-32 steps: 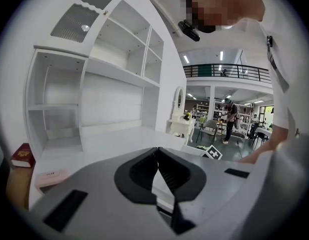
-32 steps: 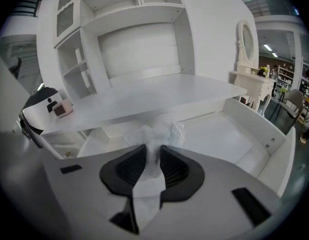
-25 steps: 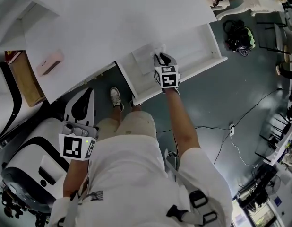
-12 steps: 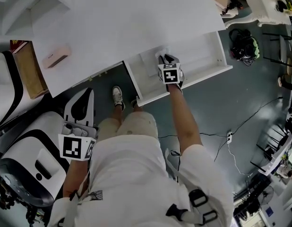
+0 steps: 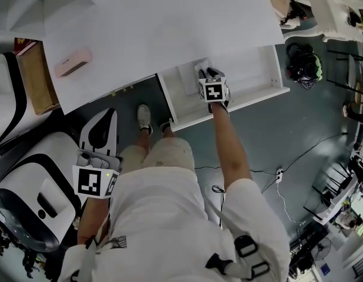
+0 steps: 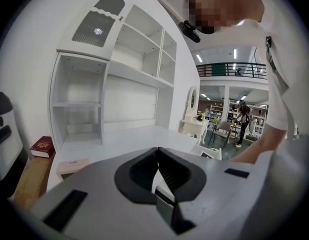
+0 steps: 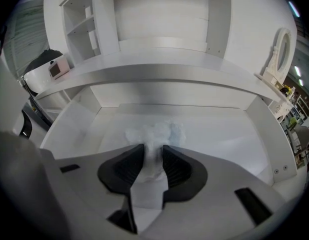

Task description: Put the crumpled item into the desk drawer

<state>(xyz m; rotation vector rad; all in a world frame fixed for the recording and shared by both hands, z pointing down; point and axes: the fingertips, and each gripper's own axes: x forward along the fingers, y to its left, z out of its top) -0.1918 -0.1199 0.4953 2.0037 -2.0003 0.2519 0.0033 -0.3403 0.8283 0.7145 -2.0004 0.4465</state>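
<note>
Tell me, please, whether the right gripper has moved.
No: right gripper stays at the left end of the drawer, its claw opening around the crumpled item.

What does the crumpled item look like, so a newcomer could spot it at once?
Start at the big white desk; below its front edge the drawer stands open. Inside it, a crumpled white wad sits between the jaws of the right tool, which are opening. It is the only lumpy, wrinkled thing among smooth, flat white panels.
</note>
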